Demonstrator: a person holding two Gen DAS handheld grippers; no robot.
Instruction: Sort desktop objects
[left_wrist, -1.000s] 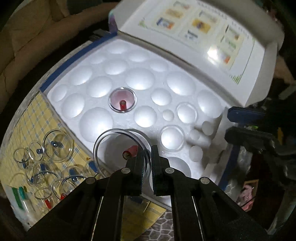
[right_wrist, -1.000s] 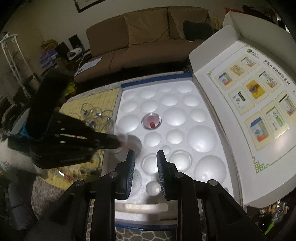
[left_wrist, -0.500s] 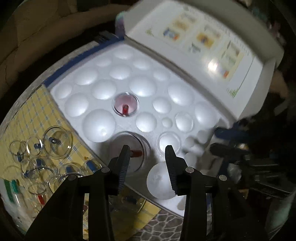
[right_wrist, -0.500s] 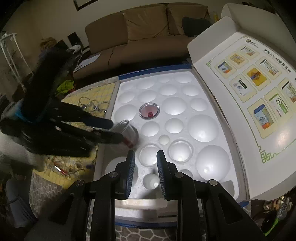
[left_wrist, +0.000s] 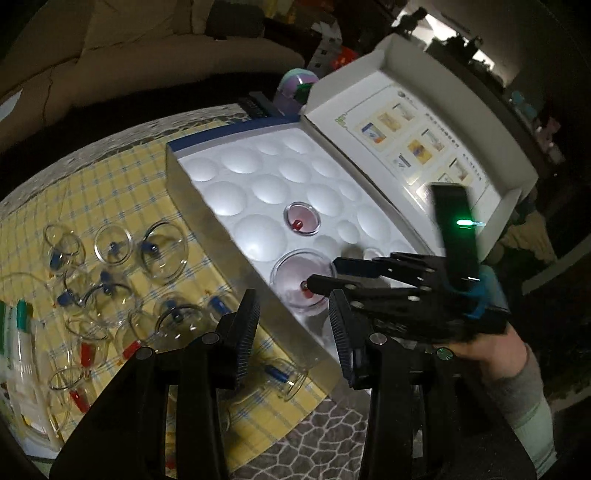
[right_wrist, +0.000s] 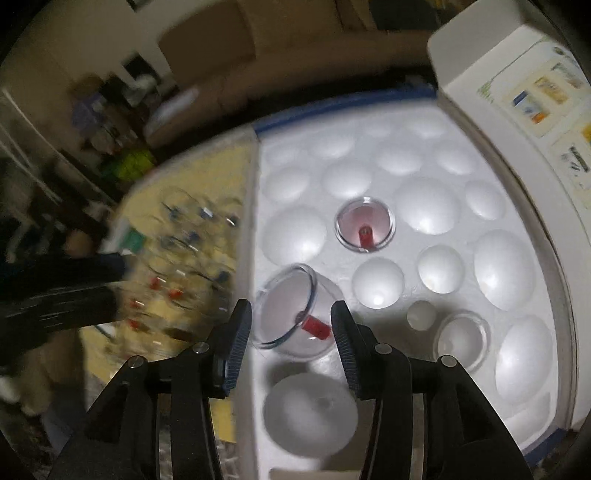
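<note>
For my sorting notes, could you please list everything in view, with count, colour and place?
Foam tray: one, white, in the open box on the table.
Box lid: one, white with printed pictures, raised beyond the tray.
Cups in tray: three, clear; a small red-valved one seated mid-tray, a large red-valved one tilted in a near well, one with no valve visible in a near well.
Loose cups: many, clear, blue or red valves, on the cloth.
Cloth: one, yellow check, beside the box.
Sofa: one, tan, behind.
Left gripper: black, open, empty.
Right gripper: black, just opened, straddling the tilted cup.
</note>
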